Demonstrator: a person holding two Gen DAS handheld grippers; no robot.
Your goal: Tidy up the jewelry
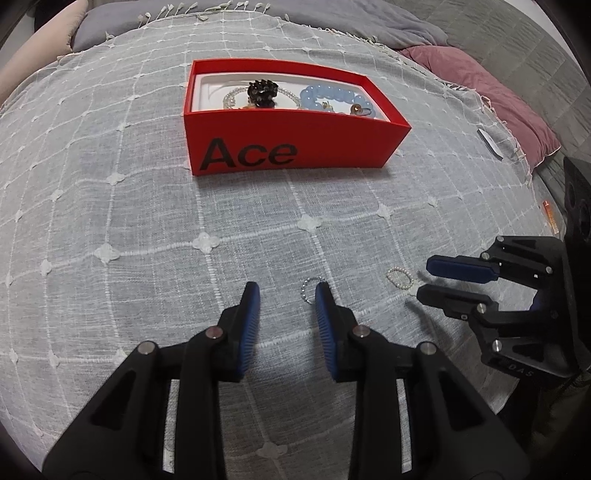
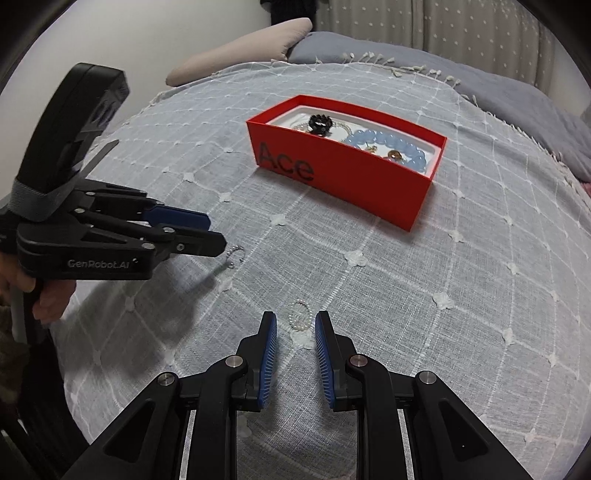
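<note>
A red box marked "Ace" [image 1: 295, 144] [image 2: 343, 184] lies on the grey bedspread. It holds a blue bead bracelet [image 1: 332, 98] [image 2: 391, 146], a black ring-like piece [image 1: 262, 92] [image 2: 319, 123] and a pearl strand. A small silver bead ring [image 1: 306, 291] [image 2: 234, 254] lies on the cloth just inside the right fingertip of my left gripper [image 1: 287, 293] [image 2: 216, 232], which is open and low over the cloth. A small pearl ring [image 2: 299, 315] [image 1: 399, 277] lies between the tips of my right gripper [image 2: 295, 318] [image 1: 424, 278], also open, pads not touching it.
A pink pillow [image 1: 498, 103] and a grey pillow [image 1: 110, 33] [image 2: 480, 81] border the bedspread. A small flat card-like object [image 1: 489, 144] and an orange item [image 1: 550, 218] lie near the right edge. A hand [image 2: 44, 299] holds the left gripper's handle.
</note>
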